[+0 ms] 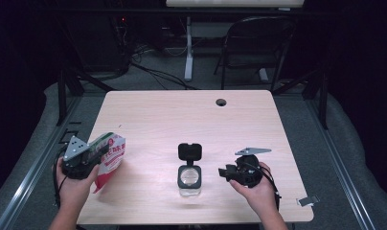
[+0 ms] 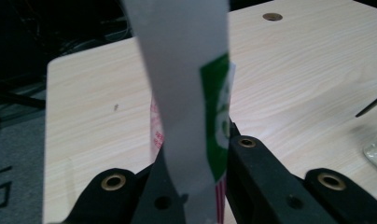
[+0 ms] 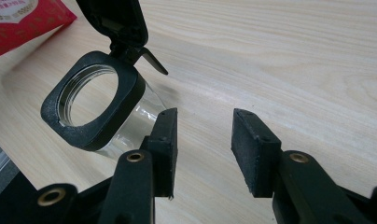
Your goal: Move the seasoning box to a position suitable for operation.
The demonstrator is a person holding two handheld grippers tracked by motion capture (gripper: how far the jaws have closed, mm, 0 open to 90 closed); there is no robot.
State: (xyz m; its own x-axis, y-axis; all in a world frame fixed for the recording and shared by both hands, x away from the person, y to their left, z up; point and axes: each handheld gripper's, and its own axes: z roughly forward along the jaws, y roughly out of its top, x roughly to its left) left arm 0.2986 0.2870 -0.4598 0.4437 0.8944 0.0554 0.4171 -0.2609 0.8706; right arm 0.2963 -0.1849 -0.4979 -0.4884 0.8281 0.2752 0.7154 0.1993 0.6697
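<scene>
With my left gripper (image 1: 88, 155) clamped on the top edge of the limp, light red-white-green foil pouch (image 1: 108, 155) at the table's near left, my empty right gripper (image 1: 225, 171) gapes beside the fragile black-lidded glass jar (image 1: 189, 176).

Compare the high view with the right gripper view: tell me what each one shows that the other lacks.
High view alone: both hands, the left gripper clamped on the packet, and a chair behind the table.
Right gripper view alone: the right gripper close up, its jaws apart with nothing between them.
Both: the clear jar with its black lid flipped open, plus the red packet.
</scene>
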